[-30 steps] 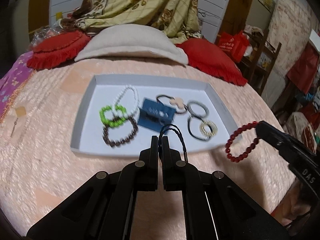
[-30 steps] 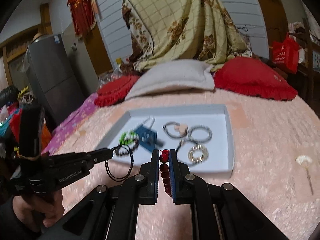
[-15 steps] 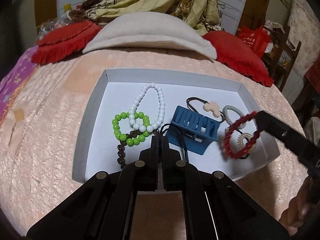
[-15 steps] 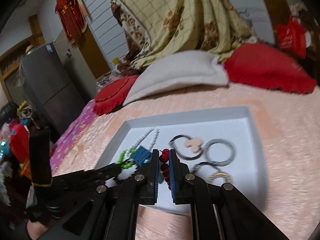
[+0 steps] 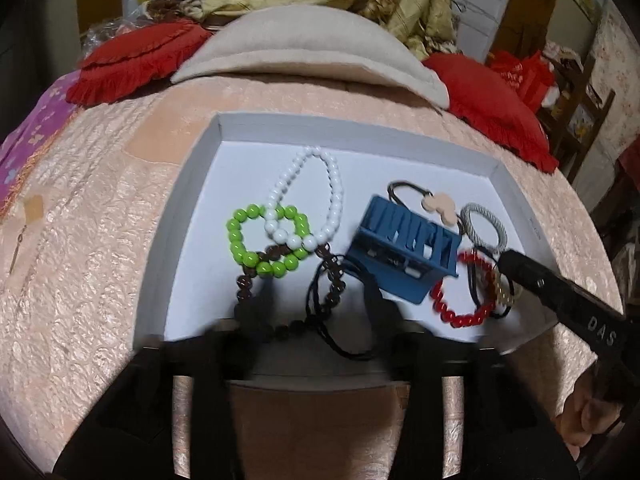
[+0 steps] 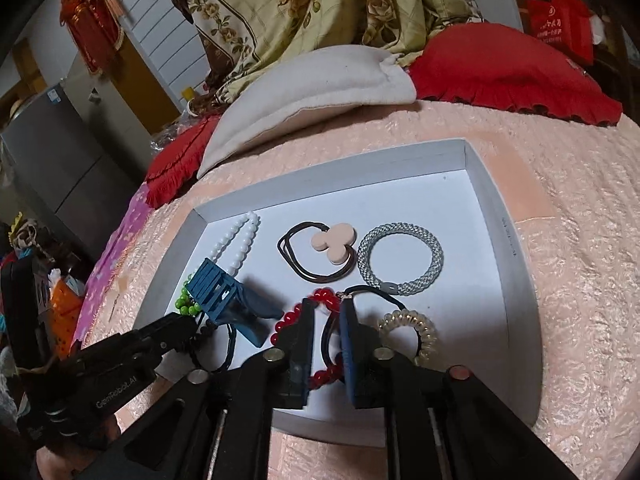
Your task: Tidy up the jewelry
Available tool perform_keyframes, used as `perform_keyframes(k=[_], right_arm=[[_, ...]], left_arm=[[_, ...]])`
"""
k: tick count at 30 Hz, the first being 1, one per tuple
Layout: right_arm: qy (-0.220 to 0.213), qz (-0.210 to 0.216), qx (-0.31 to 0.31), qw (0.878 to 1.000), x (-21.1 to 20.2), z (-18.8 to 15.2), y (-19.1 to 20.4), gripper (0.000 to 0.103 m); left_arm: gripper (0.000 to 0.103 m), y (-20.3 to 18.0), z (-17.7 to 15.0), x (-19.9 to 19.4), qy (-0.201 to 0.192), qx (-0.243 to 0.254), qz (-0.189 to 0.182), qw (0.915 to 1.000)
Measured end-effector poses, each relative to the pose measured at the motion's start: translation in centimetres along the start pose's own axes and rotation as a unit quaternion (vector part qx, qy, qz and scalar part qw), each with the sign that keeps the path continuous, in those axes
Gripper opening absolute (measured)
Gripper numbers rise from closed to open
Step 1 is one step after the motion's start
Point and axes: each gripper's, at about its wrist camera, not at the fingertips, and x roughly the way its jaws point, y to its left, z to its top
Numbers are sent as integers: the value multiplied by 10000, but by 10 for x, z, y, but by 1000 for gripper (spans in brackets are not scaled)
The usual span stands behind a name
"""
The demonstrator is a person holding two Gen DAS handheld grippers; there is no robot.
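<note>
A white tray (image 5: 188, 184) lies on the pink bedspread and also shows in the right wrist view (image 6: 516, 264). My left gripper (image 5: 324, 320) is open over the tray's near edge; a black cord loop (image 5: 344, 312) lies in the tray between its blurred fingers. My right gripper (image 6: 326, 332) is open; the red bead bracelet (image 6: 320, 320) lies on the tray between its fingers and also shows in the left wrist view (image 5: 460, 308). The tray holds green (image 5: 256, 240), white (image 5: 320, 200) and brown (image 5: 332, 280) bead bracelets and a blue hair claw (image 5: 404, 256).
Hair ties lie at the tray's right: a grey one (image 6: 400, 260), a brown one with a peach charm (image 6: 320, 248), a gold coil (image 6: 412, 328). A beige pillow (image 5: 304, 48) and red cushions (image 5: 488, 108) lie behind the tray. A small pin (image 5: 18, 248) lies on the bedspread at left.
Both grippers moved forward over the tray and opened. The black cord loop and the red bracelet were let go and now lie in the tray.
</note>
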Motion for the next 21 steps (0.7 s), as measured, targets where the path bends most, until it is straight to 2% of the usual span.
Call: perform_keyframes(k=[3,5,7,9,11,13,14,21], right_arm=[[-116,-187,-152,9996,-8,-2,3,36],[-217,-348,-272,9988,-14,-3,7,36],[-341,-542,-433,9970,-24,-6,12,36],[-457,-721,-651,9942,-35,-10,23,37],[-556,-844,-815,9915,-47,-17,34,44],[-675,-951,-907,9890,-60,-28,42,63],[-703,-975,-915,9885,-65,-33,45,67],[-587,-878,-562,9928,-99,-73,44,69]], left_arm=[[63,3,1,-5,-129,-54,151,9998],[67,3,2,-6,-178,-42,223,9996],[82,1,1,-10,-253,10,309,9992],[89,-3,0,-13,-255,135,479,9984],[101,-6,-4,-16,-194,209,690,9972],[102,-5,-10,-23,-248,224,786,9963],[102,-6,-16,-30,-297,288,852,9955],[102,-20,-68,-95,-751,867,1067,9877]])
